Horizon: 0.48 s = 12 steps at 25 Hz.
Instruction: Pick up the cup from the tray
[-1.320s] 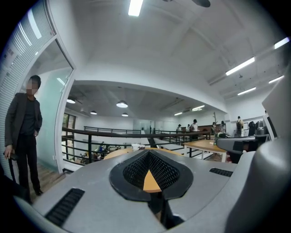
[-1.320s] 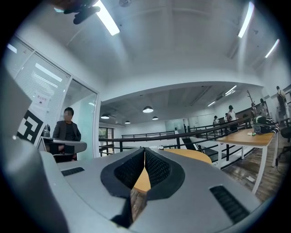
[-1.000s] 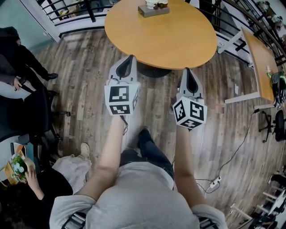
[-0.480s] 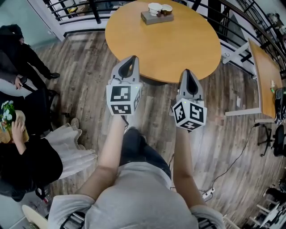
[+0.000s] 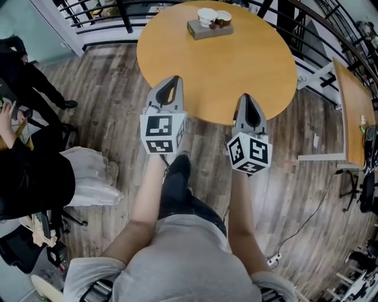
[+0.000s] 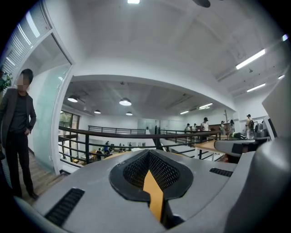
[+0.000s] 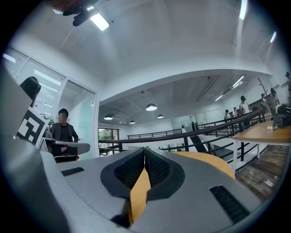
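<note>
Cup shows only overhead, seemingly on tray; both grippers' fingers closed, empty.

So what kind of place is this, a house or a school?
Probably an upstairs office or work lounge: a black railing looks over a lower floor, a round wooden table holds a tray with cups, and a desk stands nearby.

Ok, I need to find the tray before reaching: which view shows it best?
The head view: the tray lies whole on the round table, at its far side, with two cups on it. Neither gripper view shows it, only slivers of orange table past the jaws.
</note>
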Motion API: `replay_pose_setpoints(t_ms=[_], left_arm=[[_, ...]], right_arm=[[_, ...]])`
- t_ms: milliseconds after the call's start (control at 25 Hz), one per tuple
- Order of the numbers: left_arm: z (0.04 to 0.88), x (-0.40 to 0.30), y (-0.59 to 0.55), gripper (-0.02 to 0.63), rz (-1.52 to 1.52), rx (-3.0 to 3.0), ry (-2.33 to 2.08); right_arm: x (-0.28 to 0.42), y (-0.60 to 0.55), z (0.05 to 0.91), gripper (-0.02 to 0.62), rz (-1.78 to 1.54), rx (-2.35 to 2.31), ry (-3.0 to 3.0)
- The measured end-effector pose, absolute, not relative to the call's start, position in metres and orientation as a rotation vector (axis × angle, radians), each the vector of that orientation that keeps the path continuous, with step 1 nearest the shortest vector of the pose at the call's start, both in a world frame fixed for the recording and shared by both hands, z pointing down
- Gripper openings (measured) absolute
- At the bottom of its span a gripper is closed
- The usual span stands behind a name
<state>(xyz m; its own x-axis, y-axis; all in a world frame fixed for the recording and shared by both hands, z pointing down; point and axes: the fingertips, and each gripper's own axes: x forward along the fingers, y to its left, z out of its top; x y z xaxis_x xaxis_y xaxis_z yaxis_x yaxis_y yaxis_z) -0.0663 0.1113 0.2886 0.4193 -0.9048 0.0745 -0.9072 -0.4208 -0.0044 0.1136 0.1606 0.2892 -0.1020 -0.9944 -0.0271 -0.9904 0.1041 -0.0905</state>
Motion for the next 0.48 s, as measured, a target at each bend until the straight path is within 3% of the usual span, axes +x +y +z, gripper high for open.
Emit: replay_pose_setpoints(t_ms=[480], left_arm=[[0.288, -0.063, -0.014, 0.008, 0.102, 2.644, -1.616]], right_arm=[[0.113, 0.035, 0.285, 0.008, -0.064, -2.097, 2.233]])
